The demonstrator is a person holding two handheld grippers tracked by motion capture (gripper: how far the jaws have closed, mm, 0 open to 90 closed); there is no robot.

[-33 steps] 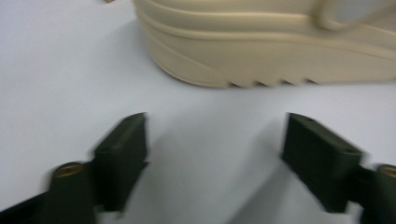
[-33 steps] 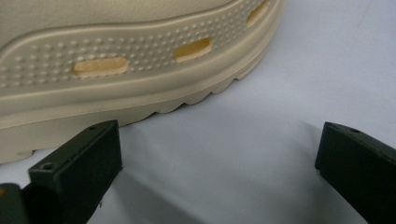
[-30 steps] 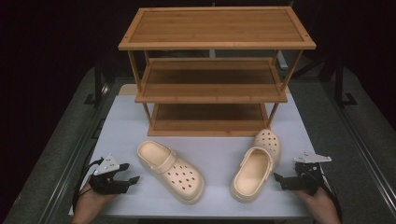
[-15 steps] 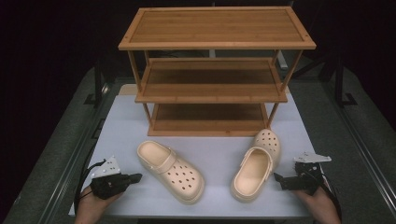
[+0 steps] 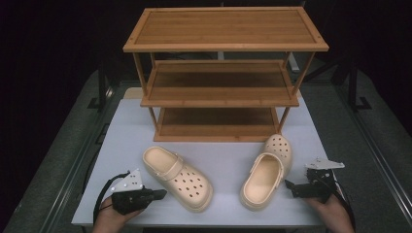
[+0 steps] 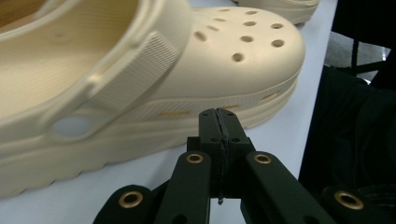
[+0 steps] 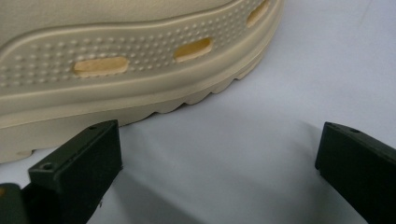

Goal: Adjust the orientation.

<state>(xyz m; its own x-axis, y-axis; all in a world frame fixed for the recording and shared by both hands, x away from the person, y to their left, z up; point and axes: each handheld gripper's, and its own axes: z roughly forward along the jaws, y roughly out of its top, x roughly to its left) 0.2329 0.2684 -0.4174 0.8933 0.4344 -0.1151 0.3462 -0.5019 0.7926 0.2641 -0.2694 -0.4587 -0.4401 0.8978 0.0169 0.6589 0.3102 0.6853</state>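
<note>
Two cream clogs on a white table [image 5: 218,141], in front of a three-tier wooden shoe rack [image 5: 223,73]. Left clog [image 5: 177,177] lies at a slant, toe toward the near edge, upright, strap across the instep. Right clog [image 5: 267,172] has its toe pointing away, close to the rack's bottom shelf, heel opening toward the person. Left gripper [image 5: 158,194] held low near the front-left corner of the table, tips aimed at the left clog's side, just beside the sole but apart from it; its jaws have just been closing and now sit pressed together with nothing between them, clear in the left gripper view [image 6: 218,126]. Right gripper [image 5: 290,187] rests at the front-right, tips just beside the right clog's heel, not touching. In the right gripper view [image 7: 219,163] its jaws stand wide apart, bare table between them, the clog's ridged sole [image 7: 140,60] just ahead.
</note>
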